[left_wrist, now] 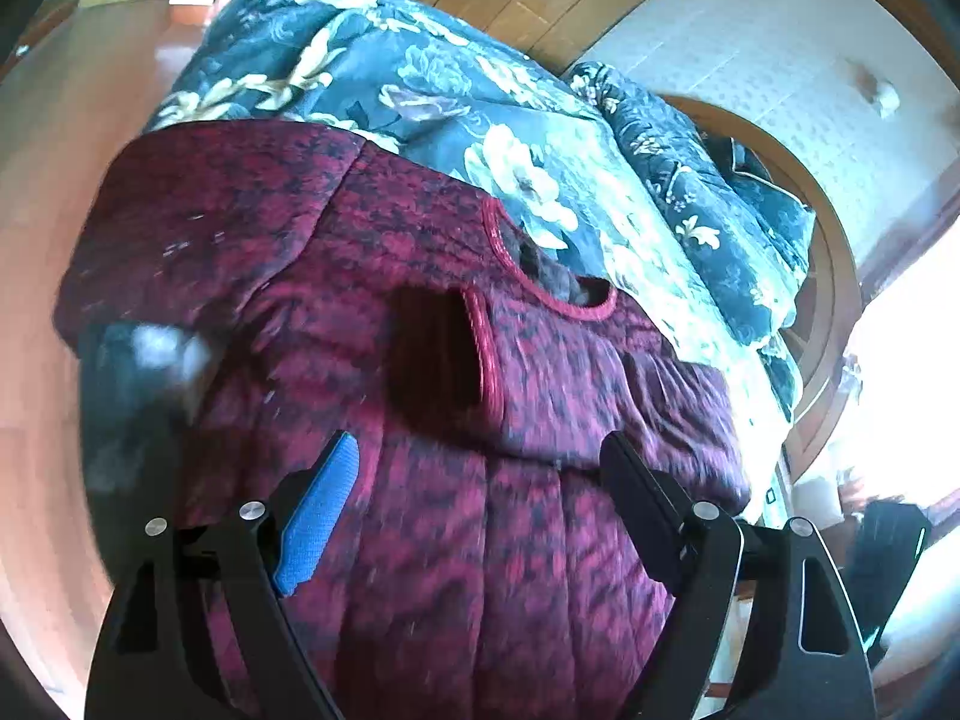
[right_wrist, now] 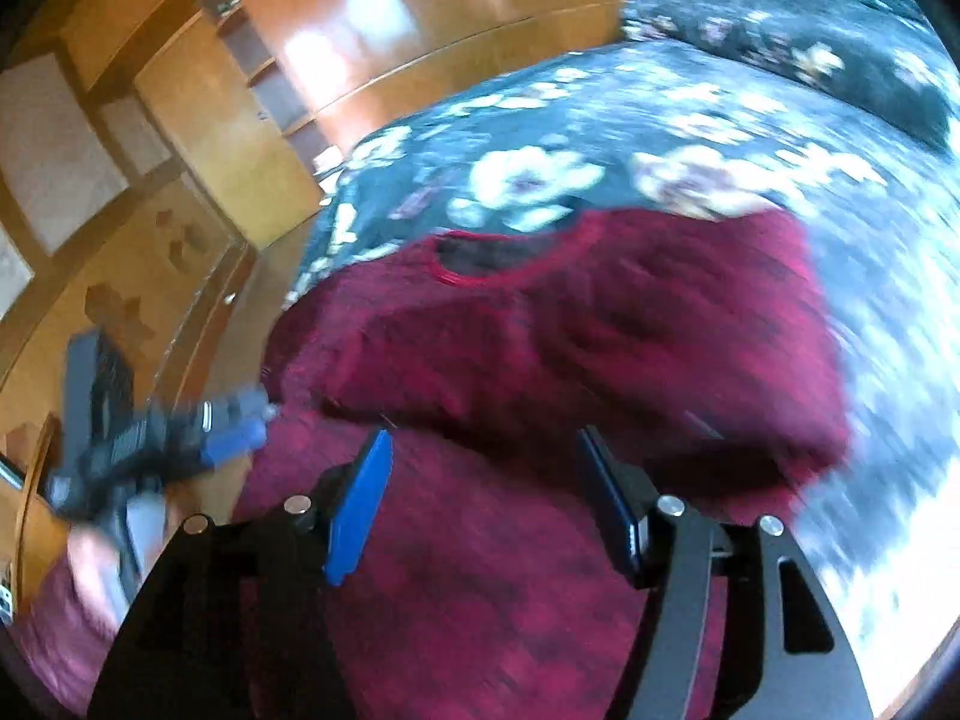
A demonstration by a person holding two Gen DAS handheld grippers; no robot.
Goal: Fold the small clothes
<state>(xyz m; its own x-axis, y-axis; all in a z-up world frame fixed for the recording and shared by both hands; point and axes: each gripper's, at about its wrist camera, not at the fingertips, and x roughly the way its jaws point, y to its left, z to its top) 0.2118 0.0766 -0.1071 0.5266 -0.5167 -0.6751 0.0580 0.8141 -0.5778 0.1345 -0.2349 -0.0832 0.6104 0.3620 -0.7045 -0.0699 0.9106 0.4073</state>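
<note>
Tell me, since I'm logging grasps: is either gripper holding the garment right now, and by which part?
Nothing is held. The left gripper and the right gripper both stand open above the maroon garment, with no cloth between their fingers.

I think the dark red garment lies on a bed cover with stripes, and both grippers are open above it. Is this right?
Not quite. The bed cover is floral, not striped: dark teal with pale flowers, as the left wrist view shows. The rest holds: the dark red garment lies on it, and the left gripper and right gripper are both open above it.

Right gripper (right_wrist: 480, 450), jaws apart and empty, hovers over a crumpled dark-red patterned garment (right_wrist: 570, 330). It lies on a blue floral bedspread (right_wrist: 600, 132).
</note>
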